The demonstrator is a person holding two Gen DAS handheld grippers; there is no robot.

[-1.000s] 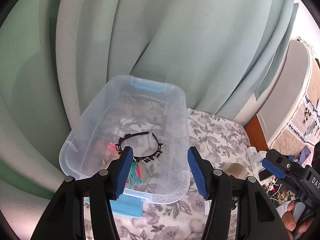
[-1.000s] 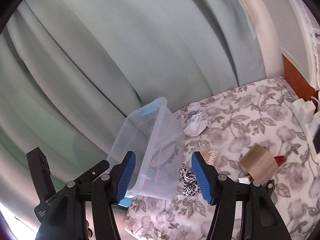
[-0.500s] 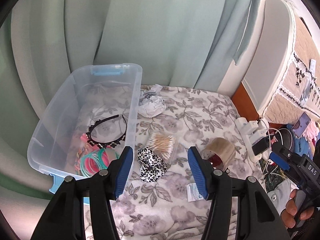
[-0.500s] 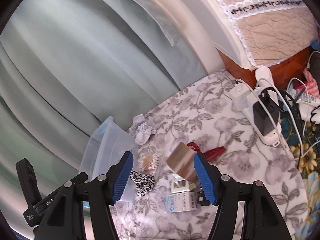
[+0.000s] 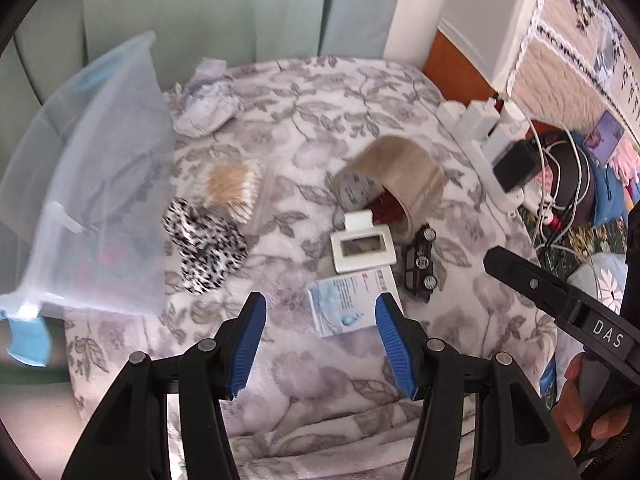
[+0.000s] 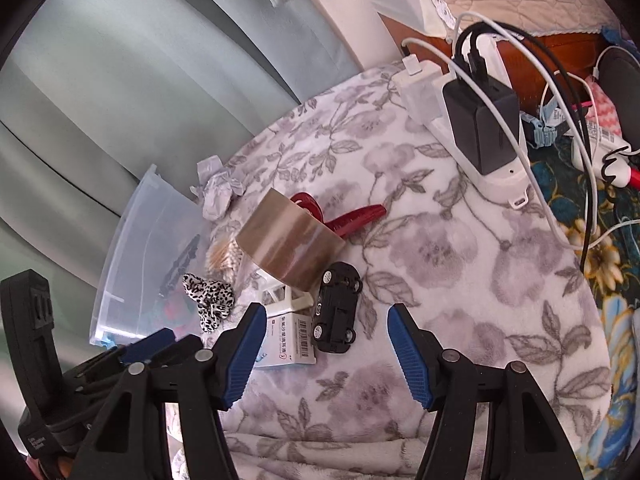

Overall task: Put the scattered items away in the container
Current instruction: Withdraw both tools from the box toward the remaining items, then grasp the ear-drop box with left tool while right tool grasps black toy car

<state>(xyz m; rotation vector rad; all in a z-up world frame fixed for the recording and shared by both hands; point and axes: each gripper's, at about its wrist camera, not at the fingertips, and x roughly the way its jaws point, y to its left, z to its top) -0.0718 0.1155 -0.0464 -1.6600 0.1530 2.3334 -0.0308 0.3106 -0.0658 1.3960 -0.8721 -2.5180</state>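
Pale green curtains behind a bed spread with a grey floral blanket. Along the blanket's left edge, a clear plastic container with blue latches, some coloured bits dimly visible through its wall. Just beside that wall, a black-and-white spotted scrunchie; beyond it a bag of cotton swabs, and at the far edge a crumpled white paper.

Toward the middle, a brown tape roll on its side, with a red clip poking out behind it. Touching the roll's near side, a small white plastic frame; to its right a black toy car; nearer still a flat white-and-blue box.

Left gripper above the blanket's near part, blue pads apart and nothing between them; the box directly ahead, overlapping the right pad in the left wrist view, the scrunchie ahead to the left, the container farther left.

Right gripper likewise spread wide and empty, the toy car just ahead between the pad lines, the box against the left pad's tip in the right wrist view. Contact cannot be told in either case.

At the blanket's right edge, a white power strip with a black charger and tangled cables.
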